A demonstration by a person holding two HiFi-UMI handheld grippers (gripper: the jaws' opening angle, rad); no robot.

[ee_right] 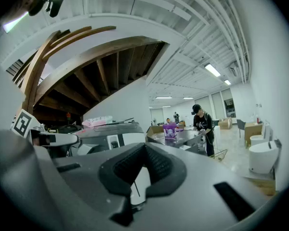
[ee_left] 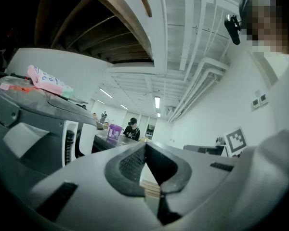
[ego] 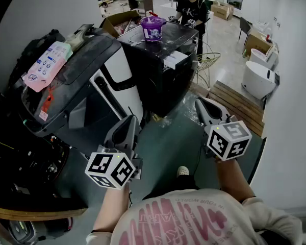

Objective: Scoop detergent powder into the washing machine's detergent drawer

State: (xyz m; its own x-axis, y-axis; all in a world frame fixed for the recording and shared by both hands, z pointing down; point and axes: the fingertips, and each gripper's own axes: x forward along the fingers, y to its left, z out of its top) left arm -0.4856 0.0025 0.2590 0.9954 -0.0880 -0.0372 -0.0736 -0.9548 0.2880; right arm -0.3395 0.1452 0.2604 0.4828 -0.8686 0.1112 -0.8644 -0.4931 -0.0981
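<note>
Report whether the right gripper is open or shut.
Shut. The right gripper shows its jaws meeting at the tips in its own view, with nothing held between them.

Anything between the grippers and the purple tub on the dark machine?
Nothing visible. The purple tub stands exposed on top of the dark machine; only floor lies between that machine and the left gripper and right gripper, both shut and empty. The grey machine sits off to the left.

Too small to read: print on the pink pouch (ego: 47,65) and the purple tub (ego: 153,28). Swallowed by shadow beside the grey machine (ego: 92,50): dark clutter (ego: 20,162), not told apart.
</note>
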